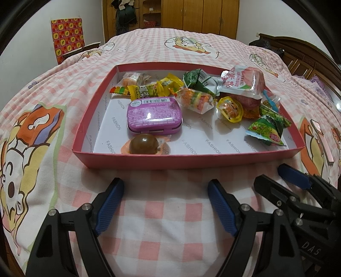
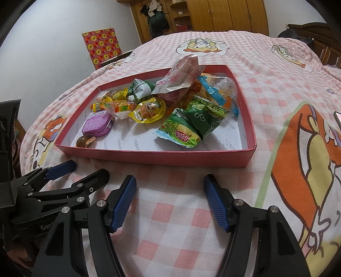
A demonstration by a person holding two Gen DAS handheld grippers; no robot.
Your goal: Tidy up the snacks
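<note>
Left claw [image 1: 165, 187] spread wide, nothing between the blue pads [image 1: 109, 207], poised over the checked bedspread [image 1: 170, 234] just short of the tray [image 1: 149, 160]. Right claw [image 2: 170, 185] likewise apart and empty, close beside the left, also over the bedspread just short of the tray's near wall.

Straight ahead of the left claw, against the near wall: a round brown candy [image 1: 143, 143] in clear wrap. Just beyond it, touching or nearly so, a purple tin [image 1: 154, 115]. Farther ahead and slightly left, a striped rainbow candy [image 1: 119, 90], a yellow-green wrapped sweet [image 1: 147, 91] and, in the far left corner, an orange candy [image 1: 130, 80] in clear wrap. Ahead and to the right, a clear-wrapped burger gummy [image 1: 197, 100], a yellow jelly cup [image 1: 230, 108], a dark green packet [image 1: 198, 81] and, propped highest, a pink peach pouch [image 1: 243, 82].

Ahead of the right claw, nearest it, a green pack [image 2: 187, 125] with a red logo, lying on the tray floor, well inside the near wall. Behind that, a blue-edged clear bag [image 2: 221, 93] at the far right corner. Whole heap gathered toward the tray's far side; printed white floor bare along the near wall on the right.

Farther off, beyond the bed: wooden wardrobe [image 1: 202, 15], red-and-yellow patterned sheet [image 1: 67, 37] on the wall.
</note>
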